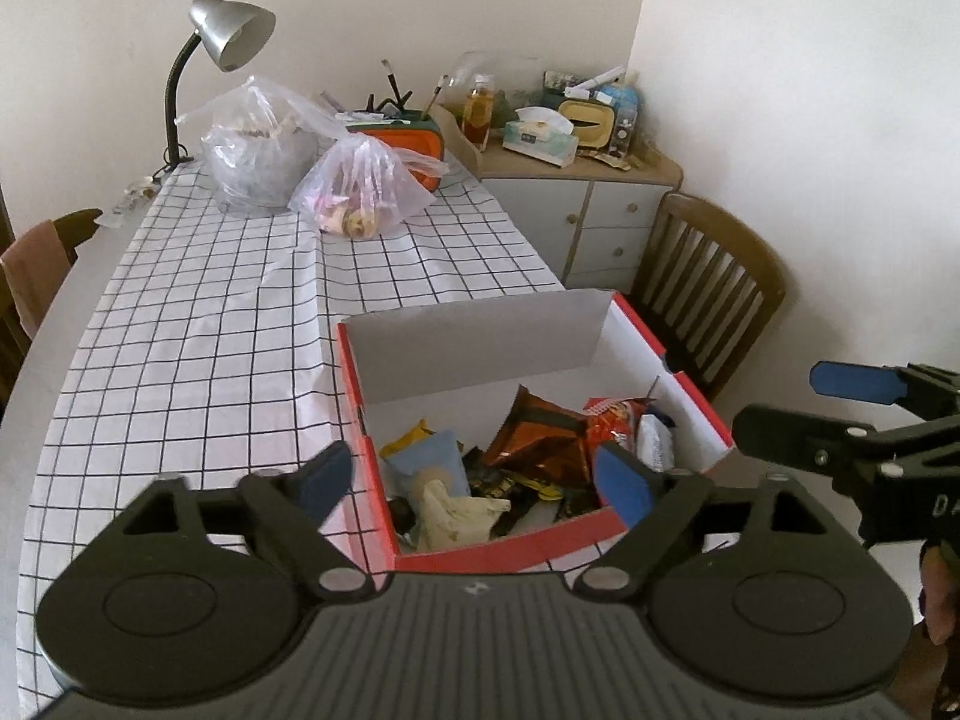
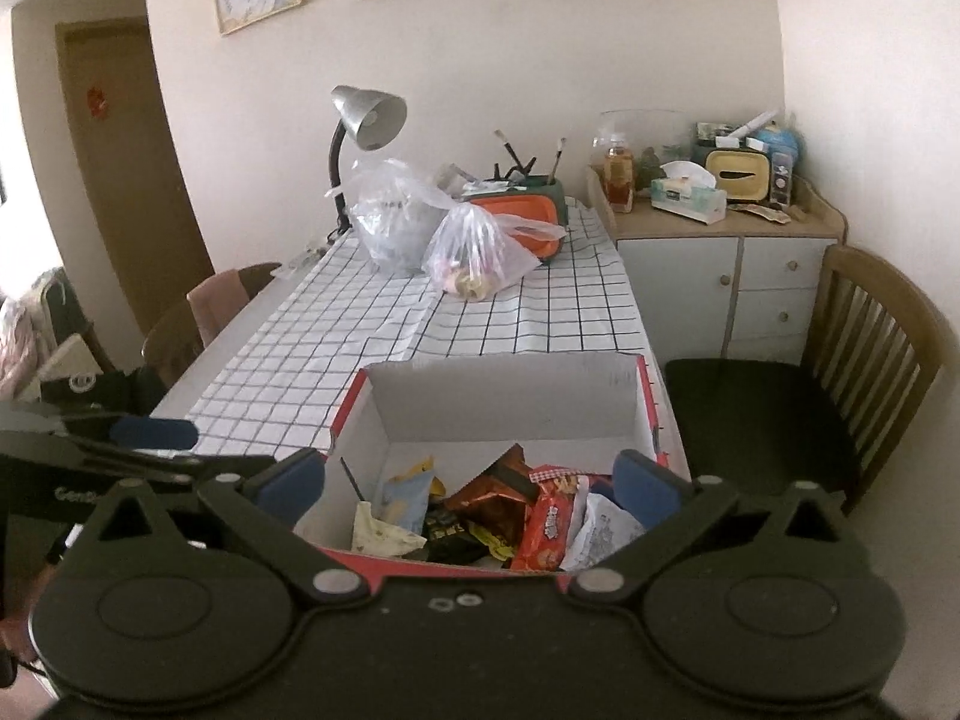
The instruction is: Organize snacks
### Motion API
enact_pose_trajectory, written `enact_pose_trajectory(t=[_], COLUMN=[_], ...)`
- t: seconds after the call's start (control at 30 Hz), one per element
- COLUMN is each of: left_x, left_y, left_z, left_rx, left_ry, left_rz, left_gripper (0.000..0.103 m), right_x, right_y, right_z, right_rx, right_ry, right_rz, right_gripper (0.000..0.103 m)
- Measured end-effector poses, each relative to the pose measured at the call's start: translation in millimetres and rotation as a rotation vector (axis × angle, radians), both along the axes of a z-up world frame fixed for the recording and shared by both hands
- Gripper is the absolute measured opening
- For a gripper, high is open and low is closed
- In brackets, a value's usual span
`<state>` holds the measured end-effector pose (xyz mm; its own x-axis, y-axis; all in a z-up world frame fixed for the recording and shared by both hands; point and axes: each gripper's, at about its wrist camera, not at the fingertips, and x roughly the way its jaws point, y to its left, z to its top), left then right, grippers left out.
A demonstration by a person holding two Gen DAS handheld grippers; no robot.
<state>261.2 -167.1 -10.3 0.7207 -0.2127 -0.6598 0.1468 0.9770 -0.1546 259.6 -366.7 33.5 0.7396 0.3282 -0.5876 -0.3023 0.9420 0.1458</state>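
A red cardboard box (image 1: 696,396) with a white inside stands at the near right corner of the checked tablecloth. Several snack packets lie in its near half, among them a shiny orange-brown bag (image 1: 540,438), a red packet (image 1: 618,426), a pale blue one (image 1: 435,459) and a cream wrapper (image 1: 450,510). My left gripper (image 1: 474,483) hovers open above the box's near end, nothing between its blue pads. My right gripper (image 2: 471,483) is open too, empty, over the same box (image 2: 354,408) and its red packet (image 2: 549,525). In the left wrist view the right gripper's fingers (image 1: 852,381) show at the right edge.
Two clear plastic bags (image 1: 360,192) with food, a silver desk lamp (image 1: 231,30) and an orange-green case (image 1: 408,144) stand at the table's far end. A cluttered cabinet (image 1: 606,204) fills the corner. A wooden chair (image 1: 708,288) stands right of the box, another chair (image 1: 42,264) at left.
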Motion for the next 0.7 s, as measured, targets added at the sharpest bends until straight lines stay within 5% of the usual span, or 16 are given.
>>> enact_pose_trajectory(t=[0.03, 0.7], left_x=[-2.4, -14.7], left_y=[0.1, -9.7], left_z=[0.7, 9.6], left_rx=[-0.010, -0.024], left_ry=[-0.004, -0.018], left_rz=[-0.003, 0.010], left_gripper=[0.103, 0.103], right_x=[-1.7, -23.6], right_y=[-1.4, -7.1], right_z=[0.0, 5.2], right_rx=[0.007, 0.038], right_ry=[-0.003, -0.086], right_rz=[-0.006, -0.044], right_gripper=[0.103, 0.103])
